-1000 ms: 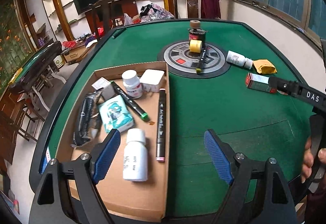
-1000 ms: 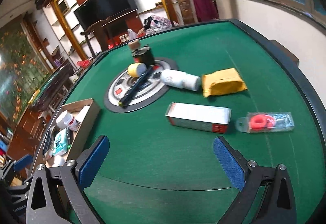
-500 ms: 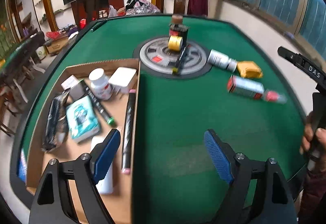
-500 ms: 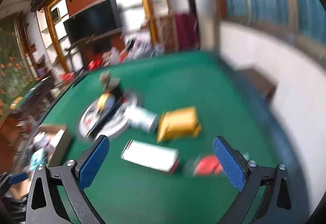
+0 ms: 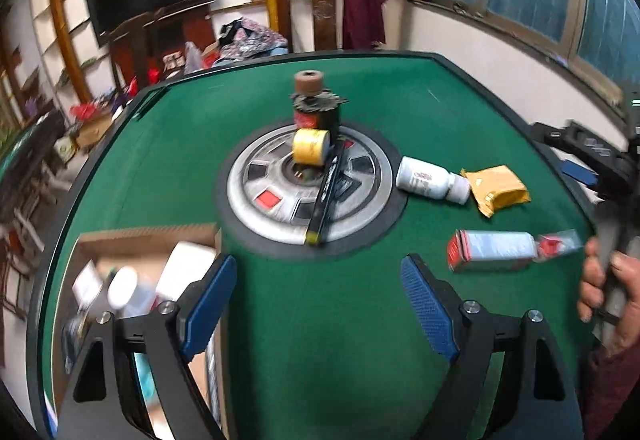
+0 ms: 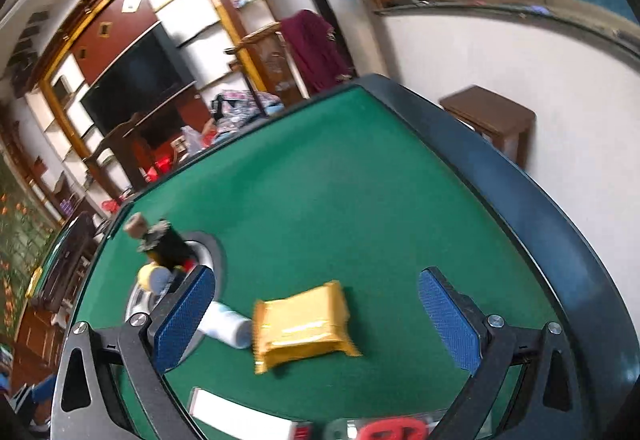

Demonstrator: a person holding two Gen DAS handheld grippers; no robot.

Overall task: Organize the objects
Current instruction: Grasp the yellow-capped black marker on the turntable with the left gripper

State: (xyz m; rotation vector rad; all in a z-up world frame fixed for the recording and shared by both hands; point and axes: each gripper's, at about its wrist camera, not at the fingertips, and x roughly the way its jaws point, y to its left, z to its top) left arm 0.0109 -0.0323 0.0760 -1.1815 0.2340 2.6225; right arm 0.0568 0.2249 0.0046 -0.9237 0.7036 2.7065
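Observation:
My left gripper [image 5: 320, 304] is open and empty above the green table [image 5: 360, 108], right of the cardboard box [image 5: 148, 236] holding several items. Ahead on the round disc [image 5: 248, 184] lie a yellow tape roll [image 5: 310, 147], a black marker [image 5: 326, 196] and a dark can [image 5: 318, 116]. To the right lie a white bottle [image 5: 430, 180], a yellow pouch [image 5: 498, 190], a white-red carton [image 5: 492, 250] and a red-ring packet [image 5: 554, 244]. My right gripper [image 6: 316, 314] is open and empty over the yellow pouch [image 6: 304, 326]; the white bottle [image 6: 228, 326], carton [image 6: 240, 416] and red-ring packet [image 6: 384, 430] sit nearby.
The table's dark raised rim [image 6: 520, 180] runs along the right. A brown side table [image 6: 488, 116] stands beyond it by the wall. A hand [image 5: 604, 292] holds the right gripper at the left wrist view's right edge. Chairs and shelves stand behind.
My left gripper has moved right and forward, away from the box toward the disc. My right gripper has swung up and forward, now hovering over the yellow pouch.

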